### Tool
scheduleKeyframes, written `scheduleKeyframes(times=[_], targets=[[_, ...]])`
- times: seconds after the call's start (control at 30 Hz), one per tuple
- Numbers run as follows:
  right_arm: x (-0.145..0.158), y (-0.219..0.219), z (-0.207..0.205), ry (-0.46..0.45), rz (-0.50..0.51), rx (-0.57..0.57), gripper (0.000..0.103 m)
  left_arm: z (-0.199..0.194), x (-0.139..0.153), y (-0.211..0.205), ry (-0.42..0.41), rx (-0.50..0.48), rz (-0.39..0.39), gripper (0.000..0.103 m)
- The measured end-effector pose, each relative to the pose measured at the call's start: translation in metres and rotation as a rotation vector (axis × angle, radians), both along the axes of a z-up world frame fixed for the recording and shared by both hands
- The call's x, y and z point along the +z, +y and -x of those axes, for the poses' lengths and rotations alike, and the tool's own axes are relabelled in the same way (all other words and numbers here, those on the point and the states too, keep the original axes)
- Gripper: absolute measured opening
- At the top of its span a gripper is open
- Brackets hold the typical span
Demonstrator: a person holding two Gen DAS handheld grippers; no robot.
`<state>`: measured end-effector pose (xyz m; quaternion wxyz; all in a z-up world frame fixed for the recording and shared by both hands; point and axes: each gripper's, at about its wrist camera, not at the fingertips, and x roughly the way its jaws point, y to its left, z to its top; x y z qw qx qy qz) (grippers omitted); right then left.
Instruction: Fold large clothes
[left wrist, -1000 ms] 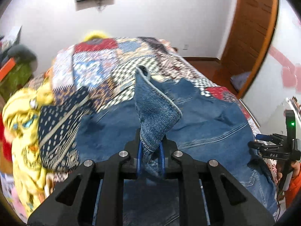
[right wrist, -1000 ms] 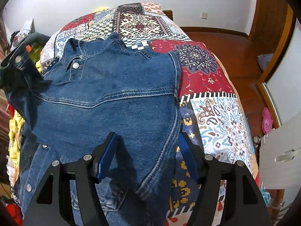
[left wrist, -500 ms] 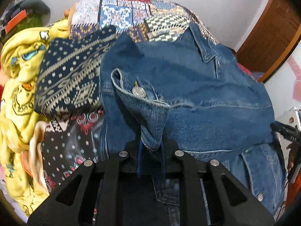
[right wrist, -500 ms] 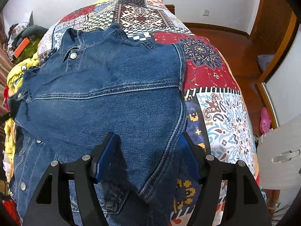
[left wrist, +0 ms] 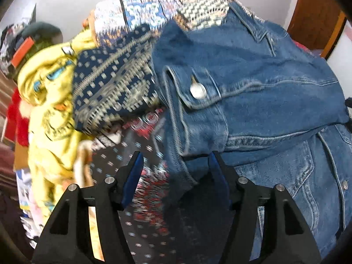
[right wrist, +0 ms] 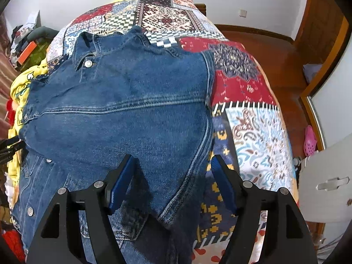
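Denim jacket [right wrist: 132, 118] lies on the bed over a patchwork quilt [right wrist: 248, 92], collar toward the far wall, upper part folded down over the lower part so the yoke seam runs across the top layer; button placket of the lower layer shows at the near left edge. Left gripper [left wrist: 176, 165]: jaws spread wide, nothing between the blue pads; the denim fold with a buttoned cuff [left wrist: 198, 90] sits just ahead of and partly between the fingers, no clamping visible. Left view is motion-blurred. Right gripper [right wrist: 171, 171]: jaws likewise apart, hovering above the near right corner of the folded layer, whose hem edge runs between the two fingers; contact with cloth cannot be judged. Yellow printed garment [left wrist: 48, 101] is bunched at the left edge of the bed, beside the jacket, partly under a dark navy patterned cloth [left wrist: 110, 88]. A pink slipper [right wrist: 310, 140] lies on the wooden floor [right wrist: 275, 52] right of the bed.
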<state>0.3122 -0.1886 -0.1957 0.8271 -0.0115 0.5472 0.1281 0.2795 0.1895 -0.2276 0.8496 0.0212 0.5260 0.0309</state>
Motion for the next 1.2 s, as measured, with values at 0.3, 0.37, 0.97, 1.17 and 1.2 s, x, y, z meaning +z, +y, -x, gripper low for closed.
scheduleKeyframes(times=[0.3, 0.37, 0.97, 1.17, 1.2], targets=[[0.026, -0.008, -0.043, -0.075, -0.029, -0.025, 0.068, -0.057, 0.045, 0.037, -0.156, 0.073, 0.052, 0.066], [0.023, -0.009, -0.059, -0.066, -0.048, -0.037, 0.068, -0.074, 0.04, 0.043, -0.148, 0.085, 0.058, 0.066], [-0.033, -0.011, -0.132, 0.048, -0.088, -0.074, 0.018, -0.144, -0.012, 0.049, -0.105, 0.152, 0.263, 0.017], [0.001, 0.008, -0.149, -0.014, -0.07, -0.031, 0.017, -0.134, 0.028, 0.047, -0.226, 0.203, 0.258, 0.008], [0.007, 0.015, -0.153, -0.031, -0.056, -0.015, 0.017, -0.134, 0.031, 0.048, -0.235, 0.204, 0.26, 0.008]])
